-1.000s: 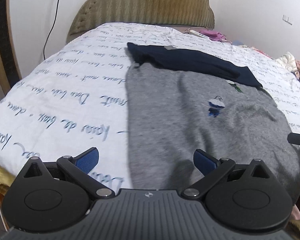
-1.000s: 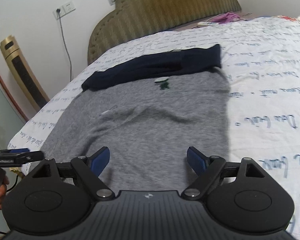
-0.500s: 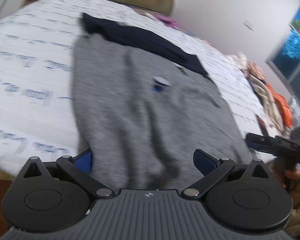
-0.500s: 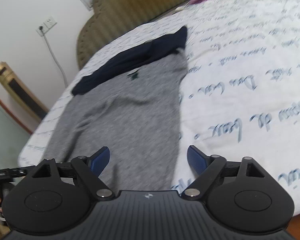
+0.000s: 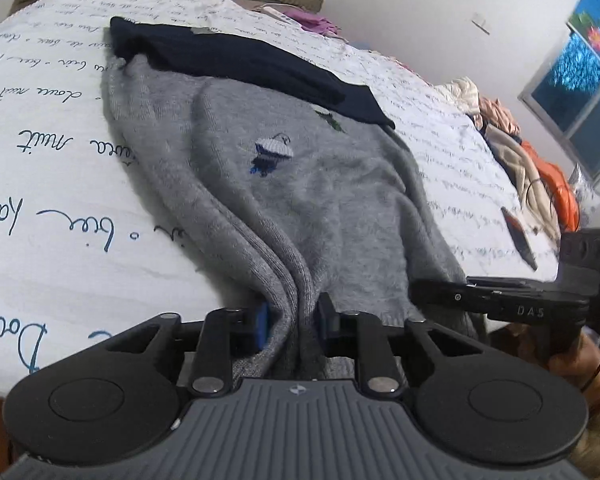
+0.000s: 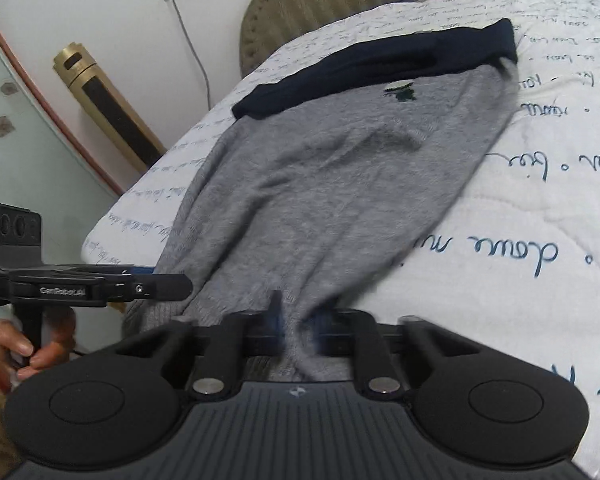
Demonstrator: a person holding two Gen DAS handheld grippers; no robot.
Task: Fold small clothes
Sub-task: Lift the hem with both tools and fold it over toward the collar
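Observation:
A grey knit sweater [image 5: 320,184] with a small boat emblem [image 5: 272,152] lies flat on the bed, and its navy upper part [image 5: 240,56] is folded over at the far end. My left gripper [image 5: 293,318] is closing on the near hem, where bunched grey fabric is pinched between the blue pads and rises in ridges. In the right wrist view the same sweater [image 6: 332,184] stretches away from me. My right gripper [image 6: 300,322] is closing on the hem's other corner, with fabric squeezed between the blurred pads.
The bed has a white sheet [image 5: 60,160] printed with blue script and a padded headboard [image 6: 340,8]. A pile of clothes [image 5: 520,152] and a dark flat object [image 5: 520,236] lie at the bed's right side. A gold tower appliance [image 6: 108,108] stands by the wall.
Both grippers stood wide open over the sweater's near edge; now both have come down onto the hem and closed on it. The cloth by each has gathered into folds.

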